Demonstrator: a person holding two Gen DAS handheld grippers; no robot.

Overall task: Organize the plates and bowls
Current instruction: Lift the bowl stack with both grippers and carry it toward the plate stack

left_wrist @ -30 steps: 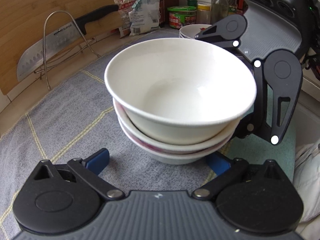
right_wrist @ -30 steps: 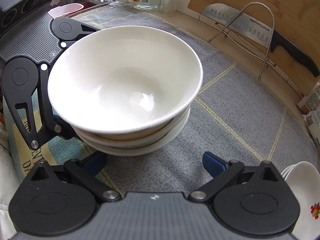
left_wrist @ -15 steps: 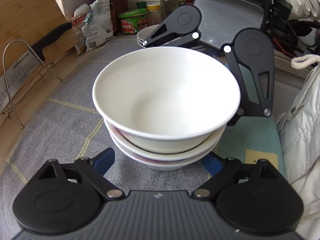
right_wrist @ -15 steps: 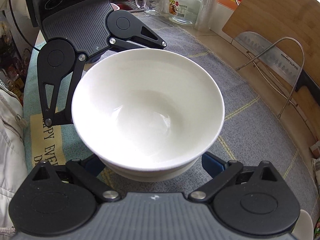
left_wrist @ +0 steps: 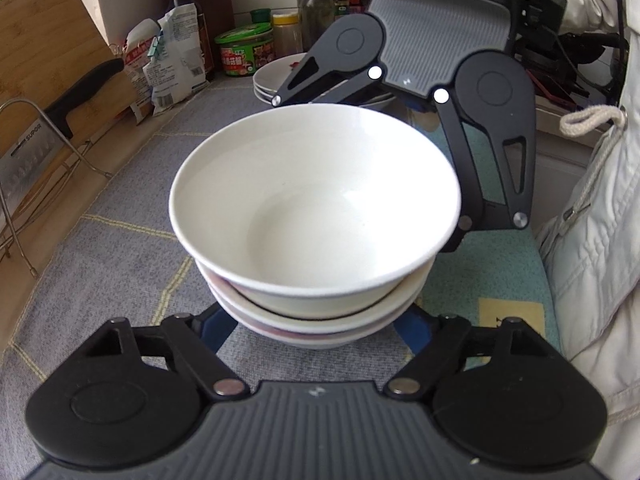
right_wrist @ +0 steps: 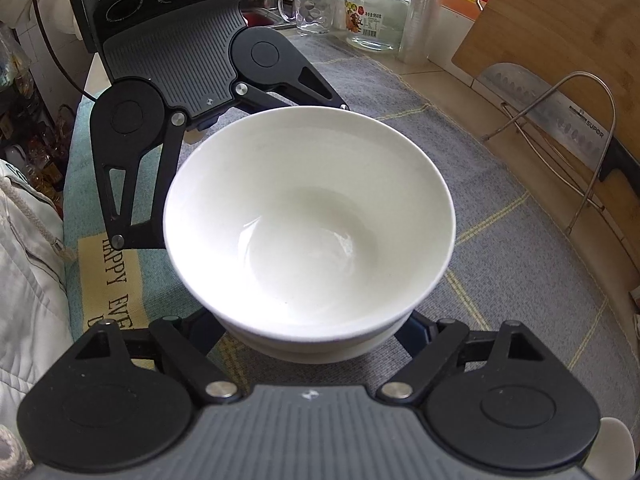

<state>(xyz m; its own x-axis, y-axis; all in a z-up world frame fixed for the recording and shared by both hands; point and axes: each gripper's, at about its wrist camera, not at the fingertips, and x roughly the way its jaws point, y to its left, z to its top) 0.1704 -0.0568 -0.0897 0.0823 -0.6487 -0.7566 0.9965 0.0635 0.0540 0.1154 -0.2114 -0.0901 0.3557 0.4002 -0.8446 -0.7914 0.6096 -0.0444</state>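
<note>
A stack of three white bowls (left_wrist: pixel 316 216) is held between my two grippers, which face each other across it. My left gripper (left_wrist: pixel 316 328) is open, its blue fingertips (left_wrist: pixel 214 330) set on either side of the stack's base. My right gripper (right_wrist: pixel 312 332) is open the same way around the stack (right_wrist: pixel 308 232) from the opposite side. Each gripper shows in the other's view, the right one in the left wrist view (left_wrist: pixel 460 104) and the left one in the right wrist view (right_wrist: pixel 168 92). A stack of white plates (left_wrist: pixel 276 80) sits behind in the left wrist view.
A grey cloth (left_wrist: pixel 120 248) covers the counter. A wire rack with a cleaver (right_wrist: pixel 560 120) leans on a wooden board (right_wrist: pixel 560 20). Jars and a glass mug (right_wrist: pixel 312 8) stand at one end, bottles and packets (left_wrist: pixel 240 52) at the other. A white jacket (left_wrist: pixel 600 240) is close by.
Both grippers have swung with the bowl stack toward the counter's near edge and the teal mat; the stack sits closer between the fingertips, which hide more beneath it.
</note>
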